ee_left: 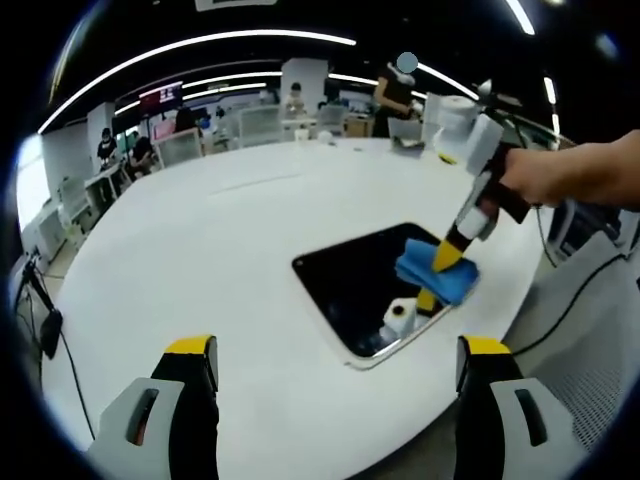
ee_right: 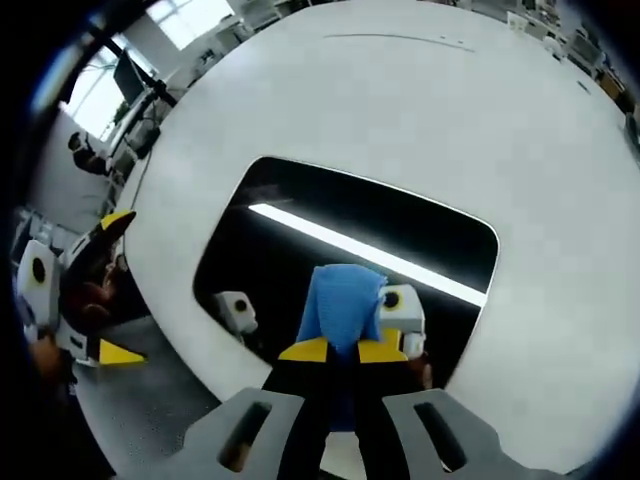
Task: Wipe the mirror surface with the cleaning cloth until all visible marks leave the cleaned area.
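Observation:
A dark mirror [ee_left: 350, 280] with rounded corners lies flat on the round white table [ee_left: 230, 230]. Coming in from the right in the left gripper view, my right gripper [ee_left: 443, 262] is shut on a blue cleaning cloth [ee_left: 432, 270] and presses it onto the mirror's right part. In the right gripper view the cloth [ee_right: 342, 298] sticks out past the closed yellow tips of my right gripper [ee_right: 345, 352] over the mirror [ee_right: 290, 250], which reflects a ceiling light strip. My left gripper [ee_left: 335, 355] hovers open near the table's edge, holding nothing. It also appears off the table's side as the left gripper [ee_right: 85, 290].
A person's hand [ee_left: 565, 172] holds the right gripper. White paper rolls [ee_left: 455, 115] stand at the table's far side. Cables [ee_left: 590, 275] hang off the table's right edge. Desks, chairs and people [ee_left: 395, 90] fill the room behind.

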Motion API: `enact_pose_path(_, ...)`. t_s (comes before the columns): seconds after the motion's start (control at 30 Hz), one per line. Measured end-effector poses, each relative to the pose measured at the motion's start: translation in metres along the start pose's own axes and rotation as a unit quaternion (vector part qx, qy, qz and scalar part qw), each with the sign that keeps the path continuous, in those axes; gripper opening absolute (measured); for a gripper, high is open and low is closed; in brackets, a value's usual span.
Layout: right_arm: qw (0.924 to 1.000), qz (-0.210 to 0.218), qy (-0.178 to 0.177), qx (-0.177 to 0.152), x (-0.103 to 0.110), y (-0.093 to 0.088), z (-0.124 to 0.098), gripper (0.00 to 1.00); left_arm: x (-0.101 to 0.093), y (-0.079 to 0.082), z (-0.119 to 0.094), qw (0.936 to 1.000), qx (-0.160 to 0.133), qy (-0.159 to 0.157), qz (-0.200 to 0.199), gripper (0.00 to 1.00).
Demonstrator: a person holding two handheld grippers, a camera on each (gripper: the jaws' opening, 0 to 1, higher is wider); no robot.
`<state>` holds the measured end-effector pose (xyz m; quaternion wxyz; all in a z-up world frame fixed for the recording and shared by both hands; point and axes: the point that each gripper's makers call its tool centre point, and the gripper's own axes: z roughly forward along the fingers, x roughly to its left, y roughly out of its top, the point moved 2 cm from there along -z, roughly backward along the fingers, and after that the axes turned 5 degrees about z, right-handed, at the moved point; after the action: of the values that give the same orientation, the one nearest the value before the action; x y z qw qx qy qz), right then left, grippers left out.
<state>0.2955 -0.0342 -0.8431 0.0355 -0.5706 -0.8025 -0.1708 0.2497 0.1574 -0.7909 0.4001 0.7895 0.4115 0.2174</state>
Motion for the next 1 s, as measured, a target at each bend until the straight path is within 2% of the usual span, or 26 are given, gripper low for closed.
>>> enact_pose_path(0.83, 0.9996, -0.024, 0.003, 0.012, 0.016, -0.036, -0.007, 0.02, -0.001, 0.001, 0.000, 1.0000, -0.001, -0.002, 0.002, 1.00)
enact_pose_path(1.0, 0.9998, -0.016, 0.008, 0.006, 0.014, -0.034, -0.007, 0.02, -0.001, 0.001, 0.000, 1.0000, -0.001, -0.001, 0.002, 1.00)
